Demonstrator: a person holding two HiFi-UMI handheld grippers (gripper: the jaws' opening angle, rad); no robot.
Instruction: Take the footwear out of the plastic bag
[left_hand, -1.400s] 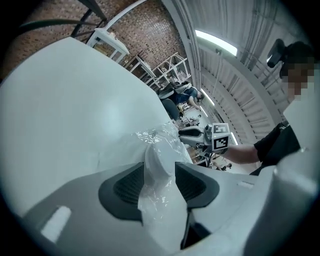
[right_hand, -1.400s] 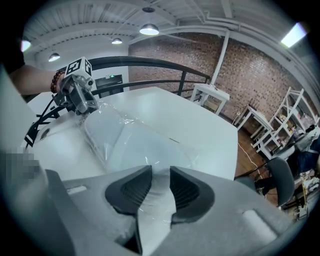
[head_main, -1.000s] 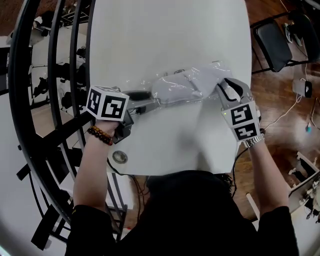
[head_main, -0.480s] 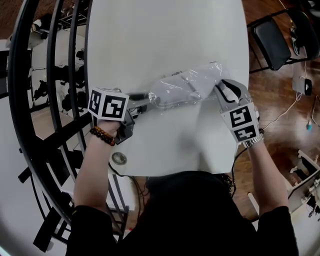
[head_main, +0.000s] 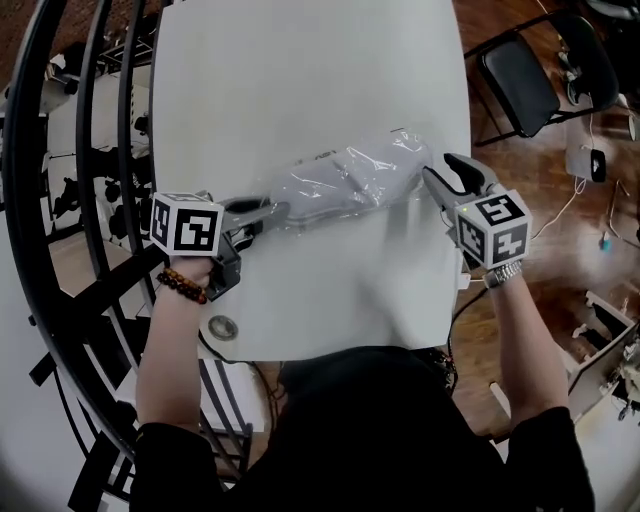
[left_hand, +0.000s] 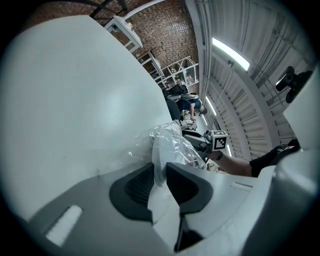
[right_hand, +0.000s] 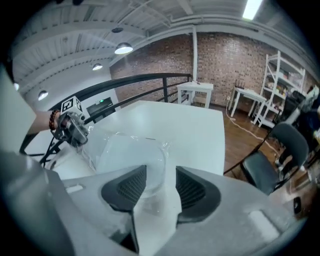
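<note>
Our left gripper (head_main: 264, 211) had just pinched shut on one end of the plastic bag (head_main: 385, 160), our right gripper (head_main: 446, 181) had just opened wide round the other — we saw the footwear (head_main: 312, 190) inside, toward the table (head_main: 300, 80)'s near edge, nothing out yet.

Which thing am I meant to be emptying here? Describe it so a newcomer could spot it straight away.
Start at the white oval table. Across its near half lies a crumpled clear plastic bag with a pale bulky shape inside. It is the only glossy, see-through, loose thing there, unlike the small round metal fitting set into the table's near corner.
</note>
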